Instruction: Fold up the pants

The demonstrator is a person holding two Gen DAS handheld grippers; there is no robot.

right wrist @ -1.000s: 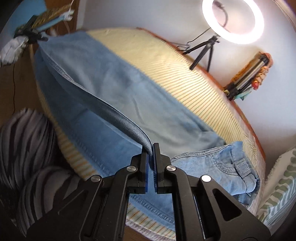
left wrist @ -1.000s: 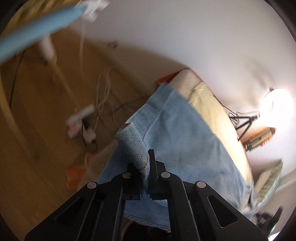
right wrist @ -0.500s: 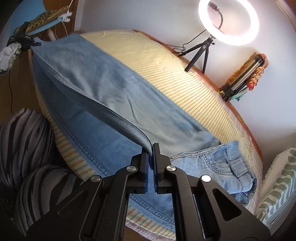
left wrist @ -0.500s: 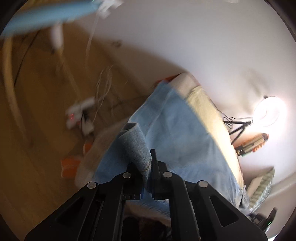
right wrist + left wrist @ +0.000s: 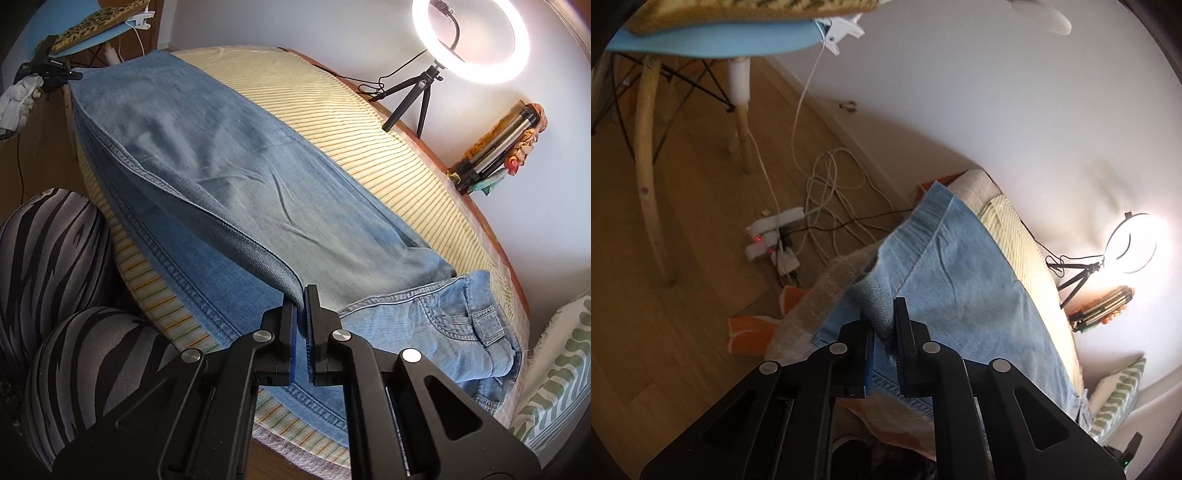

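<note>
Light blue jeans [image 5: 236, 173] lie lengthwise on a striped yellow mattress [image 5: 332, 107], waist [image 5: 461, 325] at the right. One leg is lifted along its edge above the other. My right gripper [image 5: 301, 299] is shut on that leg's edge near the thigh. My left gripper [image 5: 884, 325] is shut on the hem end of the same leg [image 5: 945, 266]; it also shows far left in the right wrist view [image 5: 51, 70].
A ring light on a tripod [image 5: 469, 40] stands behind the mattress. A blue chair [image 5: 713, 44], power strips and cables [image 5: 775, 236] are on the wooden floor at the hem end. Zebra-patterned knees [image 5: 48, 266] press the near edge. A green-patterned pillow [image 5: 554, 373] lies right.
The lifted leg has been carried across, over the other leg. The left gripper with the hem has moved toward the mattress end. Both grips are unchanged.
</note>
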